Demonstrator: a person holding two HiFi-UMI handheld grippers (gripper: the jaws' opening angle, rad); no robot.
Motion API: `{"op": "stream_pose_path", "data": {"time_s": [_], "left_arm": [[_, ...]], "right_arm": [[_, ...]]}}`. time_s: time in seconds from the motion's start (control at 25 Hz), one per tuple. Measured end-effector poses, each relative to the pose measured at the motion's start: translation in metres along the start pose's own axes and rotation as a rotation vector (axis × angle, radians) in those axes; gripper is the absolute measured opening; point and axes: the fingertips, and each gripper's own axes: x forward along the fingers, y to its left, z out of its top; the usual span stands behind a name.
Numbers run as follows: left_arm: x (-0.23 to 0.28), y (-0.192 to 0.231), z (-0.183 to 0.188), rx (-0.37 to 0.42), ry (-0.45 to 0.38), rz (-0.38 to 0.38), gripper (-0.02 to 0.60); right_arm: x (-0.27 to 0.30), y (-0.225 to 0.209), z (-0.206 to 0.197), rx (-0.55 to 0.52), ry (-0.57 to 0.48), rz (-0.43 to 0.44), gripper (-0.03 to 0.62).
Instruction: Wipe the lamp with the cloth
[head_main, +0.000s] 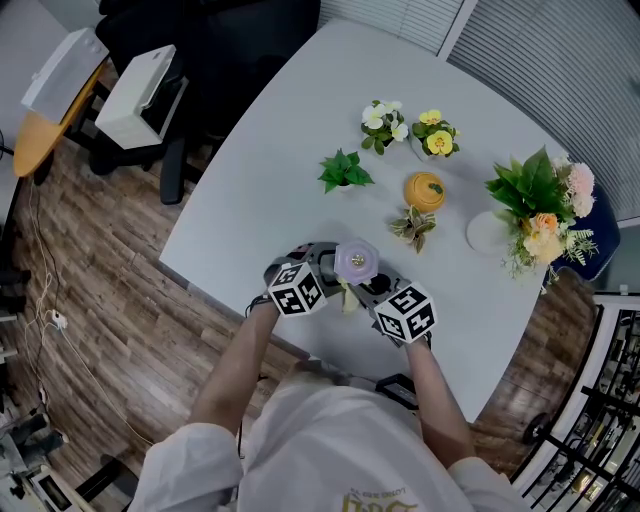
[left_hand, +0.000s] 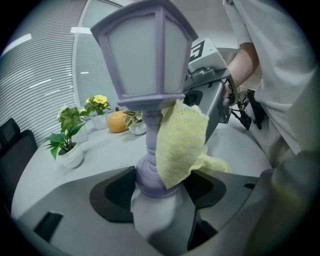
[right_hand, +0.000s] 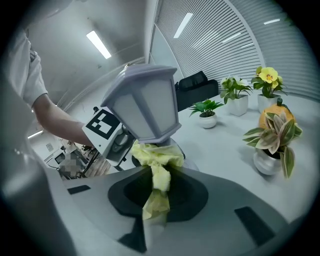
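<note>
Judged mid-wipe: lamp (left_hand: 150, 75) clamped at its base (left_hand: 146, 179) in left gripper (head_main: 318, 268) near table's (head_main: 260, 180) front edge, cloth (left_hand: 177, 145) pinched in right gripper (head_main: 378, 292) and pressed against stem (left_hand: 150, 131) under shade (left_hand: 142, 50), with shade and base seemingly left to do.

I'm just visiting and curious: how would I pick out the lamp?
On the pale grey table, look at the near edge, where the left gripper grips the lamp by its base and the right gripper presses a yellow cloth to it. Unlike the potted plants behind, it is a lilac lantern on a post.
</note>
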Motion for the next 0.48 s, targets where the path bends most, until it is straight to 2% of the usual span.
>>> {"op": "stream_pose_path", "data": {"time_s": [0.48], "left_arm": [[0.0002, 0.0000, -0.0002, 0.000, 0.001, 0.002, 0.301]], "right_arm": [[0.0048, -0.0076, -0.0113, 0.034, 0.035, -0.020, 0.067]]}}
